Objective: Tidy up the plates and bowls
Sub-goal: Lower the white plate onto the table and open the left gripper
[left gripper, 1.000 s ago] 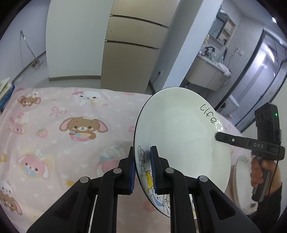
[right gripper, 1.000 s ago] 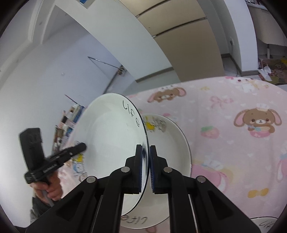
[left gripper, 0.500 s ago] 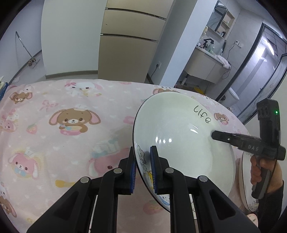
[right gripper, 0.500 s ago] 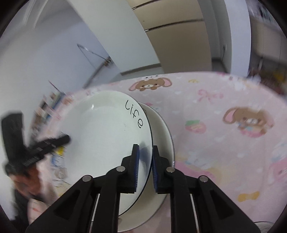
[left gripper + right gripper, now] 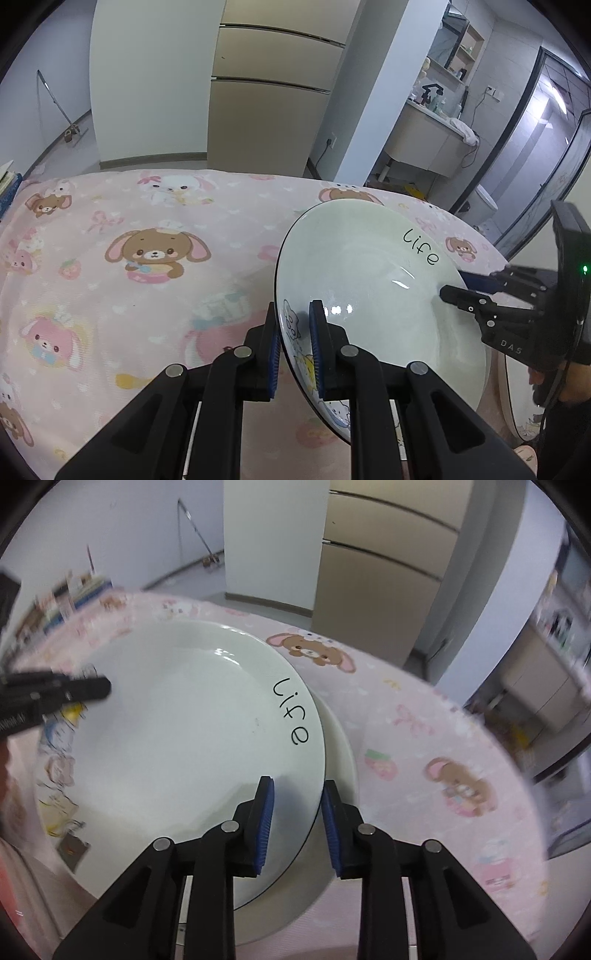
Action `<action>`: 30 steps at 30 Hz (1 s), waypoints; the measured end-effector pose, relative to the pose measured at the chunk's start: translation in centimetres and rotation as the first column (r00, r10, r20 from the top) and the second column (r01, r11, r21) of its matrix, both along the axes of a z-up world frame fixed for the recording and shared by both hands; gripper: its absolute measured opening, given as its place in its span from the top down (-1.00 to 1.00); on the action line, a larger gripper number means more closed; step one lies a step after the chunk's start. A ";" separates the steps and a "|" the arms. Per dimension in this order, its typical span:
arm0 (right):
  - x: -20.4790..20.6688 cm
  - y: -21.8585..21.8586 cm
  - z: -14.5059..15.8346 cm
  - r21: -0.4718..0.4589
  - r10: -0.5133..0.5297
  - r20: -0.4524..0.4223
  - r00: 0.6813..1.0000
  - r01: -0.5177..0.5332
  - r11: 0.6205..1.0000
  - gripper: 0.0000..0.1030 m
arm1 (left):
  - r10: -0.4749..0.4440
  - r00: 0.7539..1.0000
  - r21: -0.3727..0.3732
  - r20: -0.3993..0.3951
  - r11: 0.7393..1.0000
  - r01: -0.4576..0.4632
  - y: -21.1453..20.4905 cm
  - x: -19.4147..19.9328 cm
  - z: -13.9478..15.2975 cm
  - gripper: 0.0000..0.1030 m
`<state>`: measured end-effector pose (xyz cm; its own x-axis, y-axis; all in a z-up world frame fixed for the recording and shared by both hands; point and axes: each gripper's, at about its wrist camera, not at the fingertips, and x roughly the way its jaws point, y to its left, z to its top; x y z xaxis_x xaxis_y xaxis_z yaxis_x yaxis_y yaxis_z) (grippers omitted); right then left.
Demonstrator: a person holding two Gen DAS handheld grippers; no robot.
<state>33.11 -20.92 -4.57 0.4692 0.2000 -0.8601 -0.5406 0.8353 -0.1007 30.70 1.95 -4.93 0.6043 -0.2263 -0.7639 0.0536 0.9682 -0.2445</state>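
A white plate (image 5: pixel 369 295) lettered "Life", with cartoon figures on its rim, hangs tilted over the pink cartoon tablecloth (image 5: pixel 147 258). My left gripper (image 5: pixel 293 317) is shut on its near rim. In the right wrist view the same plate (image 5: pixel 177 738) lies over a second white plate (image 5: pixel 338 746) that rests on the cloth. My right gripper (image 5: pixel 297 794) straddles the upper plate's rim; its jaws are opening and the blue pads stand off the rim. The left gripper's tip (image 5: pixel 92 686) shows at the plate's far side, and the right gripper (image 5: pixel 454 286) shows at the right.
The second plate's edge (image 5: pixel 517 398) shows low on the right, by the person's hand (image 5: pixel 546 384). Books (image 5: pixel 74 594) are stacked at the table's far left. A beige cabinet (image 5: pixel 273 92) and white walls stand behind the table.
The "Life" plate has tipped from nearly upright to lying lower over the second plate. The right gripper rolled with it and its jaws, shut on the rim before, have spread apart.
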 end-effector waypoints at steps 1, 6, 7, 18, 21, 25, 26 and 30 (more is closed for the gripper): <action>-0.3 0.3 0.1 -0.040 0.010 0.019 1.000 -0.009 0.999 0.52 | -0.003 1.000 0.007 0.004 1.000 0.003 -0.2 0.0 0.0 0.70; -0.4 0.5 0.2 -0.073 0.018 0.051 0.999 -0.014 0.997 0.52 | -0.002 1.000 0.019 0.014 1.000 0.002 -0.5 -0.1 -0.1 0.69; -0.4 0.4 0.2 -0.070 0.021 0.052 0.998 -0.017 0.997 0.52 | -0.001 1.000 0.021 0.016 1.000 0.001 -0.6 -0.2 -0.1 0.69; -0.7 0.9 0.3 -0.085 0.046 0.107 0.993 -0.037 0.996 -0.29 | -0.042 0.999 0.110 0.019 0.993 0.040 -2.6 0.2 -1.0 0.67; -0.2 0.4 0.1 -0.053 0.021 0.102 0.995 -0.016 0.998 -0.45 | -0.043 0.999 0.110 0.026 0.993 0.040 -2.5 0.2 -1.0 0.67; 0.2 0.0 0.2 -0.009 0.009 0.088 0.996 -0.008 1.000 -0.78 | -0.034 0.999 0.074 0.014 0.997 0.032 -1.8 0.3 -0.8 0.67; 0.4 -0.2 0.3 0.004 -0.006 0.091 0.996 0.006 1.000 -0.89 | -0.027 1.000 0.066 0.013 0.997 0.026 -1.6 0.3 -0.6 0.67; 0.9 -1.1 1.3 0.095 -0.055 0.084 0.995 0.047 0.994 -1.00 | -0.007 0.999 0.068 0.042 0.998 0.004 -0.9 0.0 0.3 0.61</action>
<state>33.98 -22.01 -3.30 0.5524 0.2511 -0.7949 -0.4901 0.8692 -0.0660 30.71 1.03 -4.61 0.6349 -0.1788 -0.7516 0.0680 0.9820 -0.1761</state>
